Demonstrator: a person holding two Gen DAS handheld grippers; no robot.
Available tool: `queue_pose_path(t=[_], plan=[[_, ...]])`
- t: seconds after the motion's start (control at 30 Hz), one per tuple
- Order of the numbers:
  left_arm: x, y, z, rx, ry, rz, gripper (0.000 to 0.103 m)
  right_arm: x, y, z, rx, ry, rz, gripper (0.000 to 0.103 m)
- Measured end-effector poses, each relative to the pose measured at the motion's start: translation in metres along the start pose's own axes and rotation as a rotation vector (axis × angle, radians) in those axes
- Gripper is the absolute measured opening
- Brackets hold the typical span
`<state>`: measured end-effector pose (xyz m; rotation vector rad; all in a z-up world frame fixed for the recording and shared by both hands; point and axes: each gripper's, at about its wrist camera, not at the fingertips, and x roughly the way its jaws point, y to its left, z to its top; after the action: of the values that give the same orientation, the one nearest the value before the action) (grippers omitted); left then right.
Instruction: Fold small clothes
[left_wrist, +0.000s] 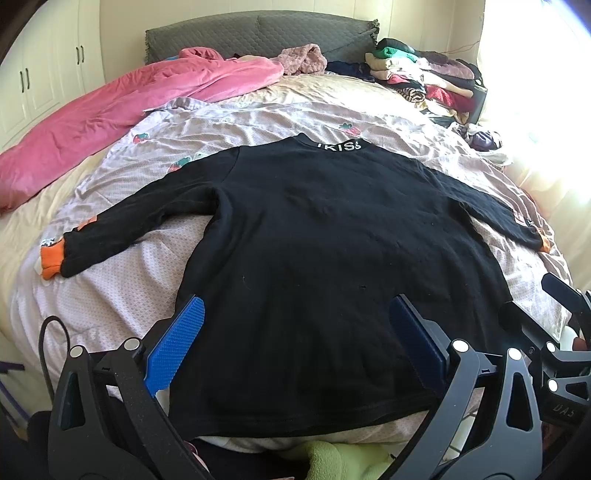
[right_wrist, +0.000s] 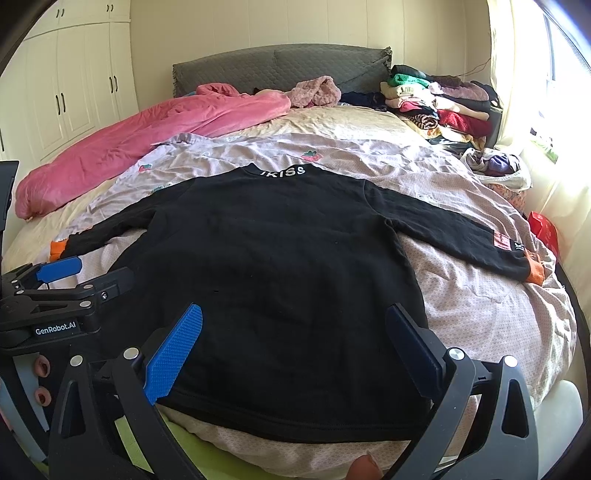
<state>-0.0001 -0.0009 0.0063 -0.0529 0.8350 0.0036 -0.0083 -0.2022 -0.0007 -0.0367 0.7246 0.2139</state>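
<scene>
black sweatshirt (left_wrist: 314, 258) flat on bed (left_wrist: 258, 118), sleeves spread | left gripper (left_wrist: 295, 325) jaws released over hem | right gripper (right_wrist: 295, 328) jaws released over hem

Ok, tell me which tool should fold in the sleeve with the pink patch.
Right. The right tool hangs open over the hem on the side of that sleeve. The left tool sits nearer the other sleeve and would probably have to cross the black shirt.
</scene>
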Motion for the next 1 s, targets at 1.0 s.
queue_pose_path(t=[1.0], plan=[[0.013,-0.004,0.011,0.015,0.007,0.011,0.094,0.012,-0.005,0.009,0.013,-0.010,0.018,0.099]])
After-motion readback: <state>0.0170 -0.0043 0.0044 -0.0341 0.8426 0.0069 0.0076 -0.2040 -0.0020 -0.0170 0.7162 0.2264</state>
